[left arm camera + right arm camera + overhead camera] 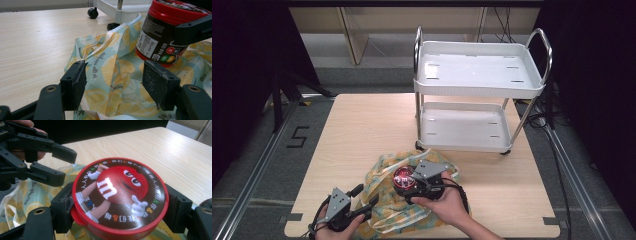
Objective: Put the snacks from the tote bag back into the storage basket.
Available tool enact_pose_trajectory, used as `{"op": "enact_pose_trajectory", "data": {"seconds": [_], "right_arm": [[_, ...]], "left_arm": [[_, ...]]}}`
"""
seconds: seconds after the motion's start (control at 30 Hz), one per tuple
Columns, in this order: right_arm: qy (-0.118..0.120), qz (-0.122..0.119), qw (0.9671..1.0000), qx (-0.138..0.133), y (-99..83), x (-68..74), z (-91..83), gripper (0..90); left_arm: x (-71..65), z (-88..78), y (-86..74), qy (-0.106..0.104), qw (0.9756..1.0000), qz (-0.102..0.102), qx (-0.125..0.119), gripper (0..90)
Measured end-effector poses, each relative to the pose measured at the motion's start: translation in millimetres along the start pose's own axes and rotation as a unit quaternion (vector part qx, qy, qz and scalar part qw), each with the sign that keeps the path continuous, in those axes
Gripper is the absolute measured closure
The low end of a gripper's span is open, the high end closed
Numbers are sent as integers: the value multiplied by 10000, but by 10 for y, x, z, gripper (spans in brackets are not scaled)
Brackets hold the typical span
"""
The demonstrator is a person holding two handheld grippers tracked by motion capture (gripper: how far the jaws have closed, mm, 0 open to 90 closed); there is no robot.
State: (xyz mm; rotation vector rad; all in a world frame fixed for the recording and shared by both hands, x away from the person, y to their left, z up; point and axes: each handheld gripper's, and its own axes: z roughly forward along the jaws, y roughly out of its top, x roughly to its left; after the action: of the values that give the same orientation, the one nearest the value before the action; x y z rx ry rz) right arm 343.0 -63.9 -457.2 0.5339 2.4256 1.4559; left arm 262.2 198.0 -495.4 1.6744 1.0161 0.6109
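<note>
A pale wooden table [362, 130] stands on a grey floor, with a white two-shelf cart [479, 75] parked on its far right part and dark curtains at both sides. Near the front edge lies a lemon-print cloth bag [387, 200], crumpled flat, its handles trailing toward the cart. The right gripper [412, 185] hangs over the middle of the bag with its jaws clamped on a red-lidded candy jar [404, 176] — in the right gripper view the two black jaws press against opposite sides of the jar [120, 200] just under the lid rim, and the lid faces the camera. The jar is upright or nearly so, its long axis standing up from the table, and it seems lifted just clear of the cloth, though I cannot tell for sure whether its base touches. The left gripper [364, 202] is nearer the front left of the bag, jaws spread and holding nothing; in the left gripper view the bag [112, 75] lies between and beyond those jaws, with a folded edge and handle rising just in front of the left jaw, and the jar [160, 37] hangs up and to the right, beyond the right jaw. What matters for the next move, I judge, is that the bag's mouth is closest to the left gripper [113, 85] — it would have to pinch and lift that edge before the jar can go in or come away cleanly.
</note>
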Motion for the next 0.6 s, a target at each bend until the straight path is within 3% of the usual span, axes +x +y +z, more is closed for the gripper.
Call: {"op": "enact_pose_trajectory", "data": {"seconds": [0.03,0.17,0.23,0.6], "right_arm": [[5,146,9999,0,-4,1,-4,267],[-37,247,9997,31,5,-4,-26,267],[-40,120,9999,17,14,-29,-30,267],[-149,176,9997,-21,24,-65,-54,267]], "left_arm": [[5,5,0,-34,10000,10,-42,353],[5,-1,-2,23,10000,-6,6,355],[5,5,-2,1,10000,-27,-35,356],[2,-5,-1,60,10000,-9,2,359]]}}
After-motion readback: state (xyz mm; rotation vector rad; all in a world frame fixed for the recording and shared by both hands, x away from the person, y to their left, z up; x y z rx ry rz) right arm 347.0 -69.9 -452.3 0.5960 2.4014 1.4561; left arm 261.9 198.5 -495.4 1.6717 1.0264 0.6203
